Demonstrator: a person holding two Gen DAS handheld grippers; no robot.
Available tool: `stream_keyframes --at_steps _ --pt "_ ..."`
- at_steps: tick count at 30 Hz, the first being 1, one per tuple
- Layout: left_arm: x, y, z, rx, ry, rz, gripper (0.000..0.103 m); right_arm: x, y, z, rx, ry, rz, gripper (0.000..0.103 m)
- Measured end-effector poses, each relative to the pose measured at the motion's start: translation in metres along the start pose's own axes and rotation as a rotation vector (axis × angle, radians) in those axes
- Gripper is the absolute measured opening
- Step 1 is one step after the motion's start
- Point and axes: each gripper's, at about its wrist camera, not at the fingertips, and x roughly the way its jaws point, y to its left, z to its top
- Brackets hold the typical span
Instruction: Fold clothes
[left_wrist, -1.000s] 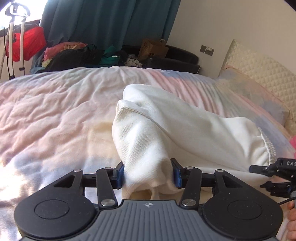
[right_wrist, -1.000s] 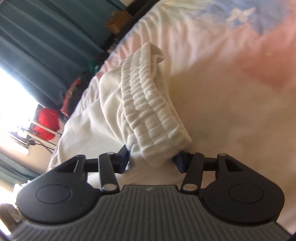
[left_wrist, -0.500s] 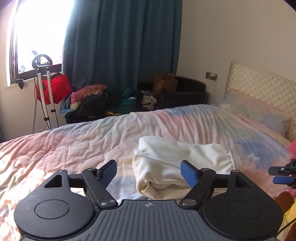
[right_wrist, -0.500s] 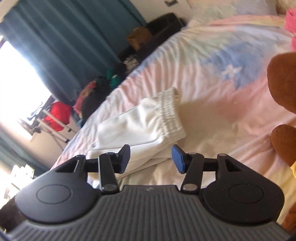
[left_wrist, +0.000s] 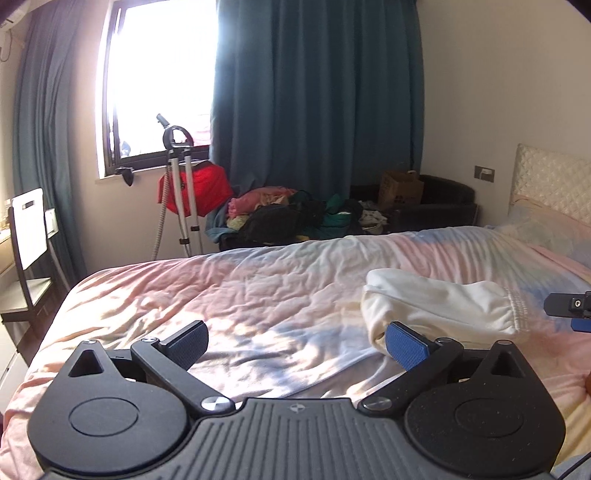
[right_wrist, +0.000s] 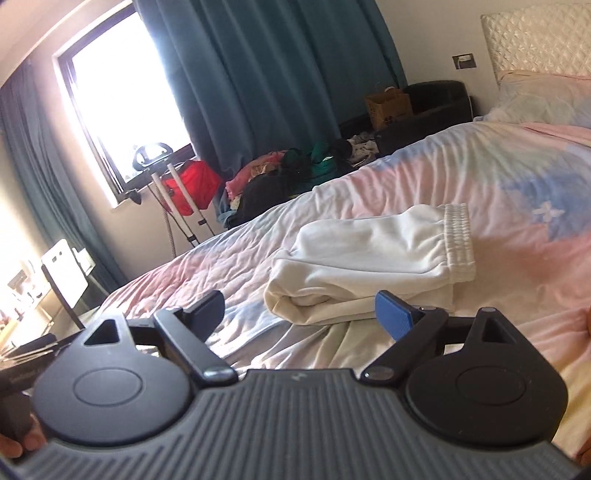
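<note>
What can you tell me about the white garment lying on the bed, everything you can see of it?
The garment is cream-white, of soft knit-looking fabric, folded into a thick, roughly rectangular bundle of several layers. A ribbed, gathered elastic band runs along the end toward the headboard; the opposite end is a rounded fold. It lies flat on the bed, resting on the wrinkled pastel cover. Nothing else touches it: both grippers, left and right, are open and clear of it.
</note>
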Motion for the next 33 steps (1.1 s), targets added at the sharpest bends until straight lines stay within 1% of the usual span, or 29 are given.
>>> stream_keyframes --at_steps 4,7,8,11,14,18,23,25,28,29,30,32,33 --pt "0.001 0.036 -0.015 -0.034 0.022 0.061 0.103 0.021 0.025 -0.015 -0.049 0.018 0.010 0.090" --pt "0.004 0.059 -0.028 -0.015 -0.011 0.095 0.103 0.038 0.039 -0.030 -0.079 0.014 0.011 0.090" --pt "0.008 0.066 -0.033 -0.008 -0.007 0.112 0.103 0.045 0.044 -0.037 -0.086 0.028 0.008 0.090" --pt "0.023 0.084 -0.048 -0.015 0.004 0.195 0.103 0.061 0.051 -0.059 -0.107 0.080 0.016 0.090" --pt "0.041 0.099 -0.064 -0.057 0.011 0.237 0.103 0.071 0.055 -0.074 -0.115 0.112 0.008 0.090" --pt "0.078 0.094 -0.085 -0.088 0.049 0.262 0.103 0.075 0.062 -0.082 -0.136 0.108 0.002 0.090" --pt "0.124 0.088 -0.111 -0.126 0.097 0.292 0.103 0.083 0.078 -0.093 -0.223 0.108 -0.021 0.090" --pt "0.142 0.084 -0.114 -0.124 0.136 0.299 0.103 0.086 0.082 -0.097 -0.246 0.119 -0.019 0.090" --pt "0.171 0.087 -0.122 -0.250 0.205 0.319 0.103 0.085 0.084 -0.099 -0.268 0.107 -0.028 0.090" --pt "0.179 0.088 -0.127 -0.267 0.224 0.329 0.103 0.084 0.085 -0.100 -0.276 0.103 -0.028 0.090" --pt "0.185 0.087 -0.133 -0.256 0.235 0.345 0.103 0.083 0.088 -0.101 -0.290 0.100 -0.027 0.090" --pt "0.189 0.082 -0.141 -0.209 0.211 0.361 0.103 0.081 0.092 -0.103 -0.319 0.093 -0.026 0.090" --pt "0.186 0.081 -0.142 -0.207 0.198 0.363 0.103 0.078 0.096 -0.104 -0.332 0.084 -0.015 0.090"
